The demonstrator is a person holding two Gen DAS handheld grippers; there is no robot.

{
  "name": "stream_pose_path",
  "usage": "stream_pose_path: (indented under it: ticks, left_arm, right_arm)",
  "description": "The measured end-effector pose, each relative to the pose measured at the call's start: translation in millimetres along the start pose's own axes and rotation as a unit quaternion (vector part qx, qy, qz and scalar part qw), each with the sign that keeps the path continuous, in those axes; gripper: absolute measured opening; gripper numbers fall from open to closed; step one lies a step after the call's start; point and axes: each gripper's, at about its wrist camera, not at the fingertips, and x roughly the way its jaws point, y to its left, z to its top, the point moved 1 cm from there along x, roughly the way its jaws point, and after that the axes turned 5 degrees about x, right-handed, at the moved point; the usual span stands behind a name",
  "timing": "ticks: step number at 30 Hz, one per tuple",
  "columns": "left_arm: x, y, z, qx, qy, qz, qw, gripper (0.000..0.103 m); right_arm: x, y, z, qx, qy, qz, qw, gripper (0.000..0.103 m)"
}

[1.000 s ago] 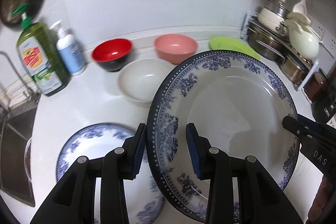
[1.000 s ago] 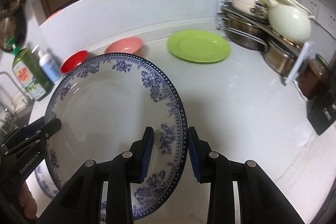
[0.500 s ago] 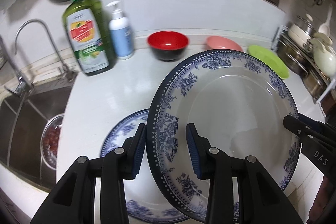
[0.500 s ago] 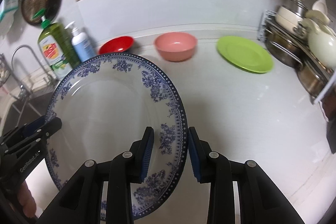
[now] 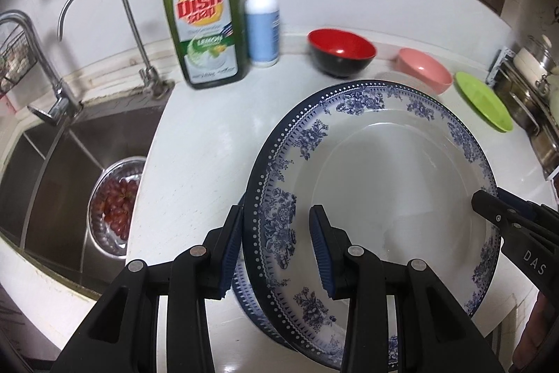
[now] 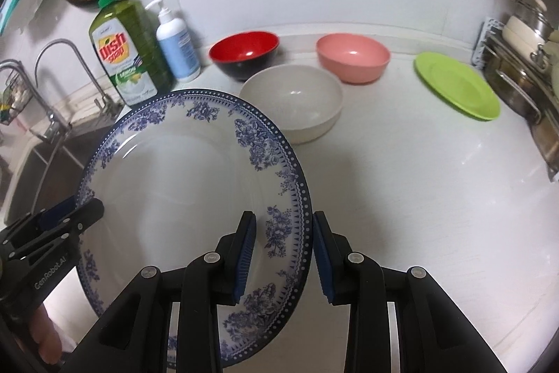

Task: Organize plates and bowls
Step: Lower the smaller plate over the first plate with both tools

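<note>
left gripper (image 5: 276, 250): jaws are straddling the near-left rim of the blue-and-white plate (image 5: 384, 184), one pad under the rim and one over the inner face; the gap looks only a little wider than the rim, and i cannot tell whether the pads are pressing.
right gripper (image 6: 283, 256): jaws are straddling the opposite rim the same way, narrow, with a sliver of space showing at the outer pad; grip not certain.
plate in hand: being carried between both grippers, tilted, above the surface (image 6: 419, 198), near the sink edge.
second plate (image 5: 244, 296): a matching patterned rim is peeking out directly beneath the held one, lying flat on the surface; most of it is hidden.
handling: glazed ceramic, so likely stiff, fairly heavy, slick and chippable; the flat patterned rim is the place to hold, at two opposite points, and it is probably best lowered level and gently onto the lower plate.
white bowl (image 6: 291, 102): sitting just beyond the held plate.
red bowl (image 6: 244, 53): standing behind the white one, near the back wall.
pink bowl (image 6: 353, 56): sitting to the right of the red bowl.
green plate (image 6: 457, 90): lying flat farther right, near the pot rack (image 6: 524, 76).
soap bottle (image 5: 201, 23): standing at the back by the sink (image 5: 52, 163), with a lotion bottle (image 5: 262, 23) just beside it.
</note>
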Motion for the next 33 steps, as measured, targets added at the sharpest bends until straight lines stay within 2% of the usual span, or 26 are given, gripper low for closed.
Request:
stream_pose_path:
  ticks: [15, 33]
  left_arm:
    - [42, 20, -18, -0.012, 0.058, 0.004, 0.9982, 0.038]
    - [66, 22, -23, -0.009, 0.094, 0.000, 0.9955, 0.038]
  right_arm:
    - [44, 17, -15, -0.007, 0.044, 0.001, 0.999, 0.034]
    - [68, 20, -17, -0.011, 0.073, -0.011, 0.997, 0.034]
